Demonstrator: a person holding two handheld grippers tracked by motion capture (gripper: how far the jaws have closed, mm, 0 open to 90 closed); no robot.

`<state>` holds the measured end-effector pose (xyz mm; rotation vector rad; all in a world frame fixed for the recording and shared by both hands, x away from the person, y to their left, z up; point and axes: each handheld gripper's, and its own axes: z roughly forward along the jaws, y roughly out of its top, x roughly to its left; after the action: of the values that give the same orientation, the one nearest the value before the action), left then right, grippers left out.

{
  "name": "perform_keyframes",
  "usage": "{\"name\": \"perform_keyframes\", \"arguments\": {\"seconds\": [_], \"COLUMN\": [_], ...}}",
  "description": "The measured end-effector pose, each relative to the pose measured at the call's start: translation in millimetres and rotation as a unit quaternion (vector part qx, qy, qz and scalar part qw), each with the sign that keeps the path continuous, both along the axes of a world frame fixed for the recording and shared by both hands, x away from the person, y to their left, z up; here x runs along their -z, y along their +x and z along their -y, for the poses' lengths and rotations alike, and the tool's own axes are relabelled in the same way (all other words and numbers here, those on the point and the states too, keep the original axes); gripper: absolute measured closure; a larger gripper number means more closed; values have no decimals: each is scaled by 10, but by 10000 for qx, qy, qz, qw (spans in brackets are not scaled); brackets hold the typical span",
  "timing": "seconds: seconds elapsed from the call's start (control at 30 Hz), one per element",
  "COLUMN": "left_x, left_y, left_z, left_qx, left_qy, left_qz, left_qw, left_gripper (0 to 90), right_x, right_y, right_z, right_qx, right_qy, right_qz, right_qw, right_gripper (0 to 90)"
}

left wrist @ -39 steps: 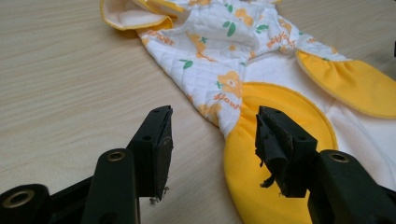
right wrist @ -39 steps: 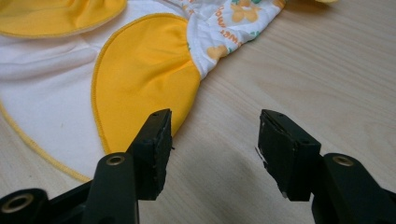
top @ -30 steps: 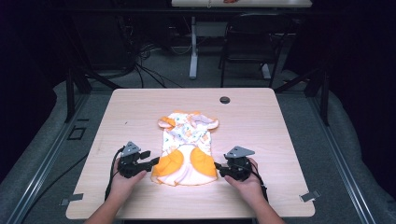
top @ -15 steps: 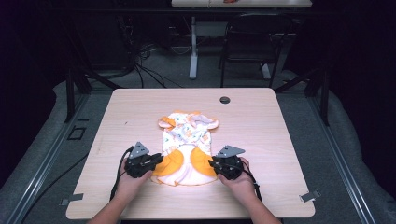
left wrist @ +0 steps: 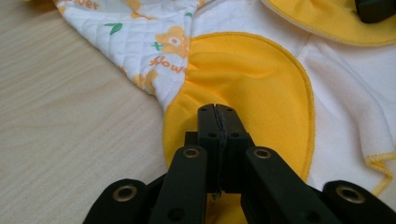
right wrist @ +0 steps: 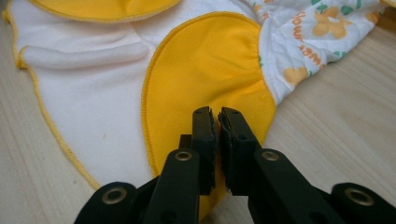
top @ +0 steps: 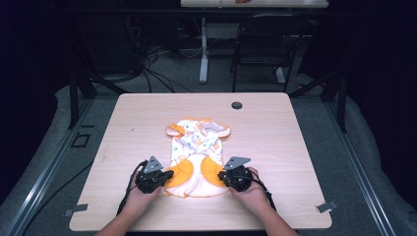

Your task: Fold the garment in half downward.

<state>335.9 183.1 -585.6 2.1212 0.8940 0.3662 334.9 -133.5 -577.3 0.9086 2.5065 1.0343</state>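
In the high view, a light wooden table with rounded corners (top: 295, 147) stands on a grey carpet floor (top: 373, 162), and the room behind is dark, with black cables (top: 147, 64) on the floor and a white table leg (top: 203, 54) further back. A small round black cap (top: 237, 105) sits in the table top near the far edge. A small garment of white quilted cloth with orange flowers and orange-yellow flaps (top: 196, 152) lies flat at the middle of the table, its flaps toward the person. The left hand (top: 140, 196) comes from the bottom edge and holds the left gripper (top: 166, 176) at the left flap; the right hand (top: 251, 192) holds the right gripper (top: 222, 176) at the right flap. Both forearms lie low over the near edge, and both grippers point inward to the garment.

In the left gripper view, the black jaws of the left gripper (left wrist: 218, 122) are pressed together on the orange-yellow flap (left wrist: 252, 79), which goes down between them. White fleece lining (left wrist: 345, 93) is beside the flap, and the bare wood (left wrist: 60, 121) is on the other side.

In the right gripper view, the right gripper (right wrist: 217, 126) stands over the edge of the other orange-yellow flap (right wrist: 205, 65). Its jaws are nearly together, with a thin slit between; yellow cloth is seen between them low down, so it seems to pinch the flap.
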Motion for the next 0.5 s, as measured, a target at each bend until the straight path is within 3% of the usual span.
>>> {"name": "perform_keyframes", "arguments": {"seconds": [0.13, 0.5], "left_x": [-31, -29], "left_y": [-46, -237], "left_z": [-19, -40], "left_qx": [179, 300], "left_qy": [127, 33], "left_qz": [-101, -208], "left_qw": [9997, 9993], "left_gripper": [893, 892], "right_x": [-11, -29], "right_y": [-80, -277], "right_z": [10, 23], "right_qx": [-133, -320], "right_qy": [-127, -168], "right_qz": [29, -99], "right_qw": [9998, 9993], "right_gripper": [844, 847]}}
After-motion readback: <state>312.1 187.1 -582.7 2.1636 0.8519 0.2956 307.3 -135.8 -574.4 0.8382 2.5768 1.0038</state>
